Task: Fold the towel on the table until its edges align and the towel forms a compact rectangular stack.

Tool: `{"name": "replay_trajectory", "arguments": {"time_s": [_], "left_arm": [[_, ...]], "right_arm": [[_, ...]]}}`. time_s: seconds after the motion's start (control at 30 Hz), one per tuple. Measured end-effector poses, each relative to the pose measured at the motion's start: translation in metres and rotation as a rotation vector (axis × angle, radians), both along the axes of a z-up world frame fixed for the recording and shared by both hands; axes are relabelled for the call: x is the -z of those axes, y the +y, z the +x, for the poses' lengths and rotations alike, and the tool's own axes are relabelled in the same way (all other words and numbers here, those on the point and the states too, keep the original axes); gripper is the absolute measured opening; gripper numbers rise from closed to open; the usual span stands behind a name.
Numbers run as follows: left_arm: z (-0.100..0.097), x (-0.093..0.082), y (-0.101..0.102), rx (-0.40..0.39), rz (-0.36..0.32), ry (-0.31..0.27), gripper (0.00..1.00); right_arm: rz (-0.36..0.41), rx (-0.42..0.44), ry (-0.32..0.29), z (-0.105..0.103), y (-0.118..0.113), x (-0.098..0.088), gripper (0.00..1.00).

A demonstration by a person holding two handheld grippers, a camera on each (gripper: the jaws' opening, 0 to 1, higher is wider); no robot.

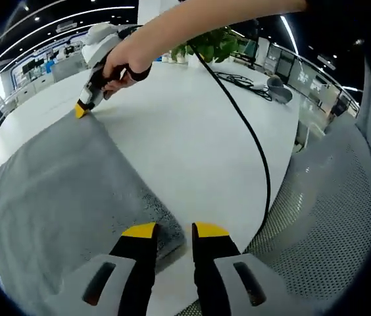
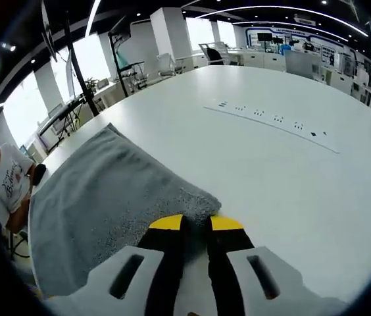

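A white bench (image 2: 291, 171) in an open office holds a flat grey towel (image 1: 60, 191). Each hand-held gripper, left (image 1: 174, 232) and right (image 2: 196, 224), sits slightly parted at a corner; clamping and lifting likely follow.

One flat grey terry-cloth towel (image 1: 67, 191) lies on one round white surface (image 1: 192, 138). One black cable (image 1: 251, 135) crosses it. Two yellow-tipped grippers: left gripper (image 1: 174, 230), right gripper (image 2: 196, 222).

Towel (image 2: 106, 197): grey, flat on white table (image 2: 291, 171).
Right gripper (image 2: 196, 224): yellow-tipped jaws nearly together at towel's near corner (grip unclear).
Person (image 2: 4, 181): seated beyond the table's edge.
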State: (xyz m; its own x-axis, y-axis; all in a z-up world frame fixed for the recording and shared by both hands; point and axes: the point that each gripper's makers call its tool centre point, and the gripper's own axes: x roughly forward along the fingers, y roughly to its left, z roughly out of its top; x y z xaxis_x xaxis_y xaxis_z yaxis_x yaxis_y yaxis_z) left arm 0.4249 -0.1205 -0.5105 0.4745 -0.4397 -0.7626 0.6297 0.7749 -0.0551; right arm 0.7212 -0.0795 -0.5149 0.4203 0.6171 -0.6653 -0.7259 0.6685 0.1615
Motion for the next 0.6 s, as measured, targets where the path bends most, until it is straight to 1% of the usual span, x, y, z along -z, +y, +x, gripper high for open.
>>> {"name": "replay_trajectory", "arguments": {"time_s": [0.03,0.13,0.23,0.3,0.37,0.4,0.43,0.6], "left_arm": [[0.0006,0.0024,0.0010,-0.002,0.009,0.003,0.21],[0.0019,0.0080,0.0044,-0.003,0.025,0.004,0.17],[0.0028,0.0061,0.0058,0.012,0.047,0.005,0.15],[0.0029,0.0063,0.0059,0.014,0.047,0.006,0.14],[0.0033,0.0067,0.0082,0.000,0.034,0.013,0.09],[0.0030,0.0066,0.0091,-0.012,0.020,0.026,0.06],[0.0034,0.0066,0.0092,-0.019,0.015,0.031,0.05],[0.0040,0.0076,0.0058,0.016,0.029,0.026,0.05]], "right_arm": [[-0.001,-0.003,-0.002,0.0019,0.0003,0.0010,0.06],[-0.018,-0.012,-0.023,0.0030,-0.0001,0.0007,0.03],[-0.019,-0.014,-0.031,0.0024,-0.0002,0.0003,0.03],[-0.017,-0.014,-0.033,0.0022,-0.0002,-0.0008,0.02],[-0.011,-0.012,-0.031,0.0030,-0.0005,0.0006,0.02],[-0.009,-0.011,-0.031,0.0026,-0.0014,0.0007,0.02],[-0.007,-0.013,-0.031,0.0019,-0.0020,0.0005,0.02],[-0.001,-0.004,-0.025,0.0021,-0.0064,-0.0004,0.02]]}}
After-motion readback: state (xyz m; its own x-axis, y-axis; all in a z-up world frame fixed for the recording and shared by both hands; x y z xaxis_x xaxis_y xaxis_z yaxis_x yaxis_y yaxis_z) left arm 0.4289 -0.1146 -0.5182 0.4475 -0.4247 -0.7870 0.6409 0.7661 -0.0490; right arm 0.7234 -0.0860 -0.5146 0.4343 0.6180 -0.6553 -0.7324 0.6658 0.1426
